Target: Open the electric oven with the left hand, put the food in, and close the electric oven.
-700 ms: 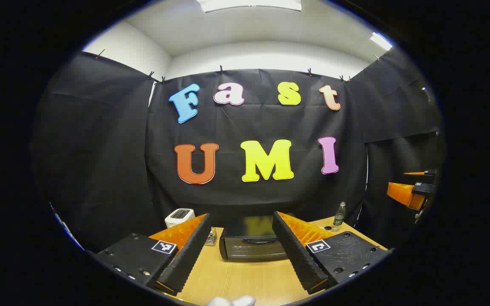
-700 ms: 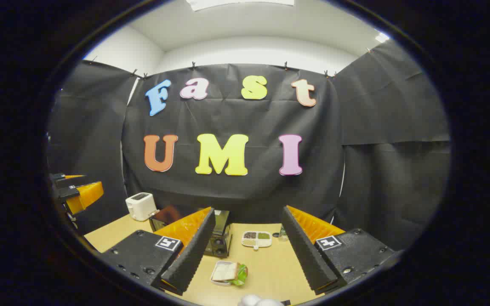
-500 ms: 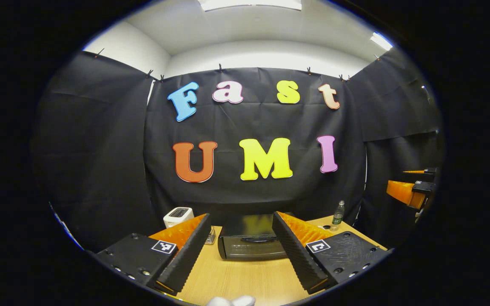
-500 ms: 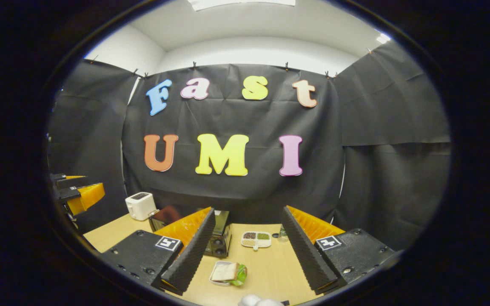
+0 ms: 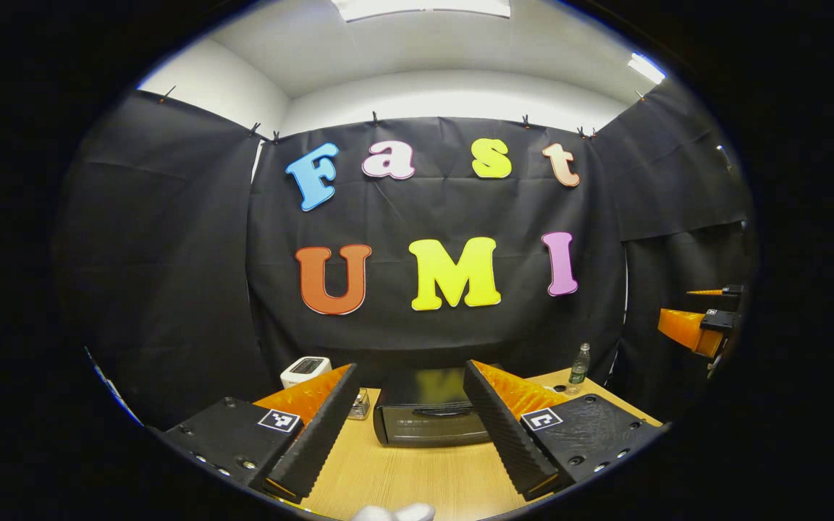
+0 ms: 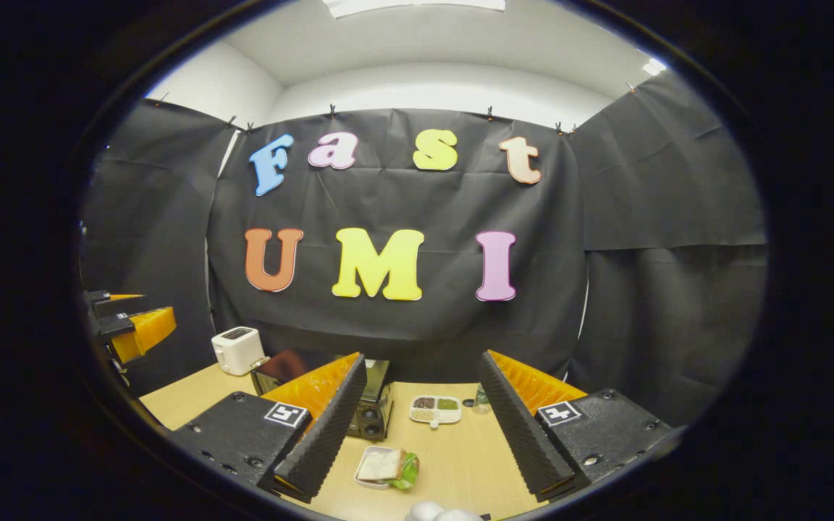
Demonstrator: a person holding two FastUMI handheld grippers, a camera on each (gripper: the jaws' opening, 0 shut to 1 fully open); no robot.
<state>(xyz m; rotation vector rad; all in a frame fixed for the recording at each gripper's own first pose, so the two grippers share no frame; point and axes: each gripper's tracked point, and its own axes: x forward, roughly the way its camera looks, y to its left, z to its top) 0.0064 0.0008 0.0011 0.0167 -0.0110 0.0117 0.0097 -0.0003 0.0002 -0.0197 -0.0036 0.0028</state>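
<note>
Hovering above the wooden table (image 5: 417, 477) with its jaws spread wide and nothing between them, the left gripper (image 5: 410, 427) points straight at the electric oven (image 5: 428, 414), which sits dead ahead between its fingers with the door closed. The right gripper (image 6: 424, 427) is likewise spread and empty, with the food (image 6: 386, 467), a sandwich in a small tray, lying on the table just ahead between its fingers, nearer its left one; the oven (image 6: 373, 405) stands farther off, partly behind that finger.
</note>
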